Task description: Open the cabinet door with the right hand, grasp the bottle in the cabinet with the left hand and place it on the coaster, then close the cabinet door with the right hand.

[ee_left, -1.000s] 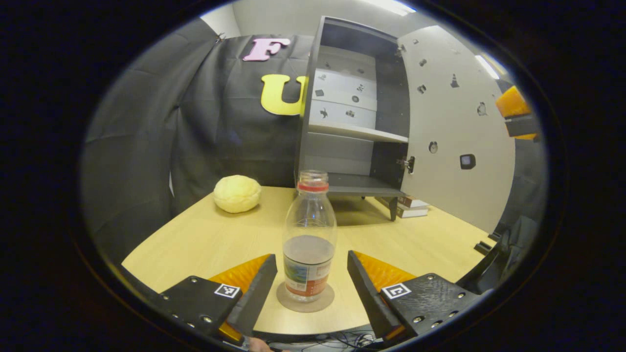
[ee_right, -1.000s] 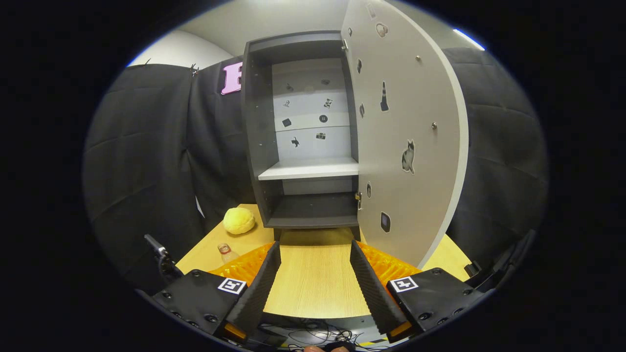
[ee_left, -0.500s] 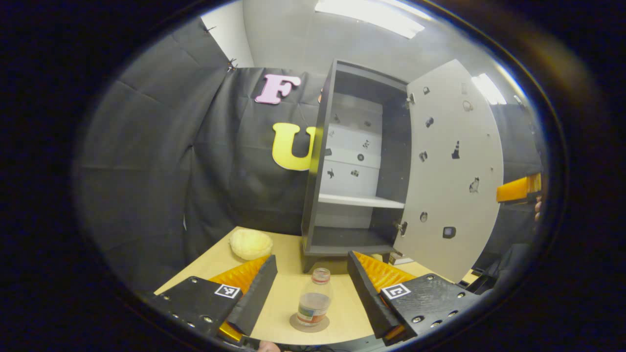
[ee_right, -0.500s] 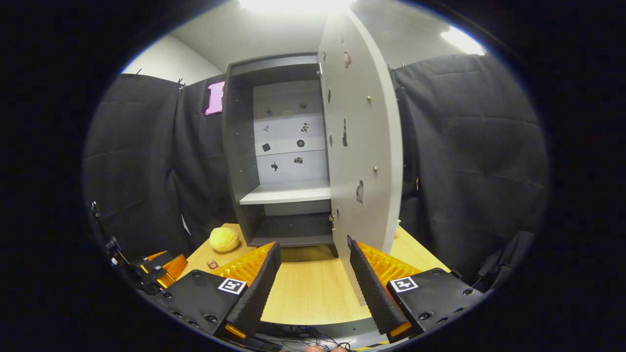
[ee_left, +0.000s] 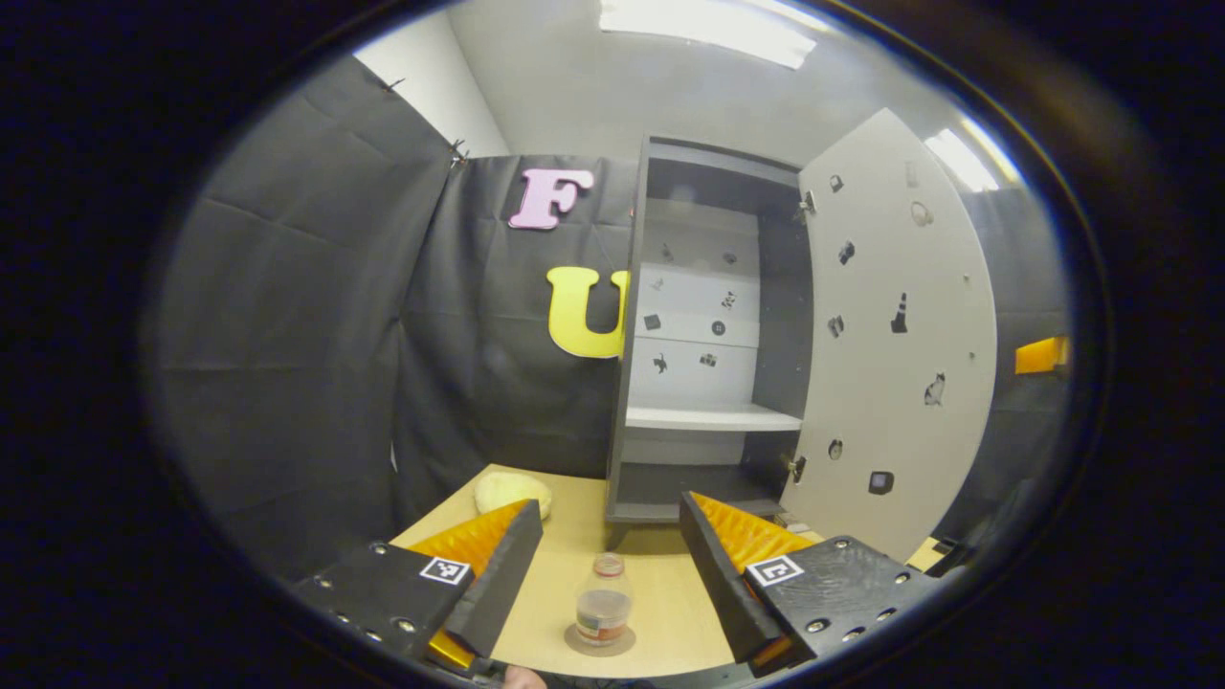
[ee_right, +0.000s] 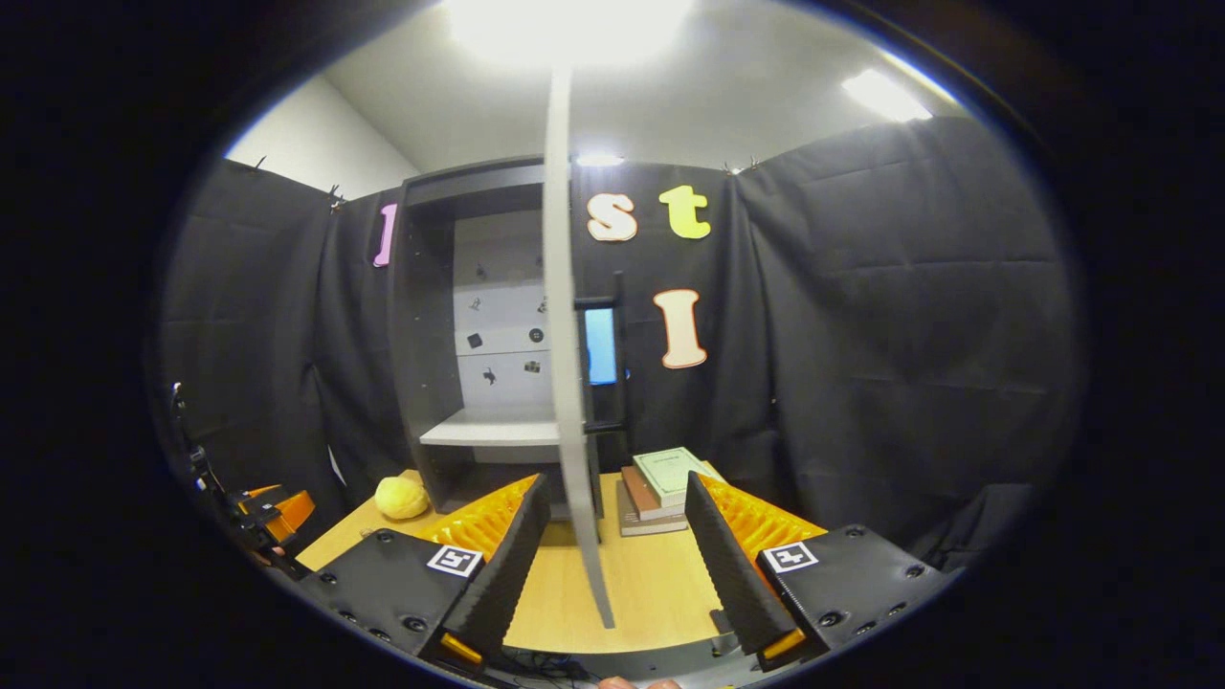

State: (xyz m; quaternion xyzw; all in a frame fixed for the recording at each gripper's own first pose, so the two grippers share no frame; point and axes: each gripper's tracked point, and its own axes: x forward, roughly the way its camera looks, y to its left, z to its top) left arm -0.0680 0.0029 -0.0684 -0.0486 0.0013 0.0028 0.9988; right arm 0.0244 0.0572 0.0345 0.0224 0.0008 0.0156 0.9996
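Note:
In the left gripper view a clear bottle with a red cap ring and some liquid stands upright on a round coaster near the table's front edge. My left gripper is open, raised and pulled back from it, with nothing between its fingers. Behind stands the dark cabinet with its pale door swung open. In the right gripper view the door's free edge stands edge-on between the spread fingers of my open right gripper, and neither finger touches it.
A yellow plush ball lies on the wooden table left of the cabinet. A stack of books sits right of the cabinet. The other gripper shows at the far left in the right gripper view.
My left gripper rose and drew back from the bottle, which stayed on the coaster. My right gripper swung right until the door's edge stands between its fingers.

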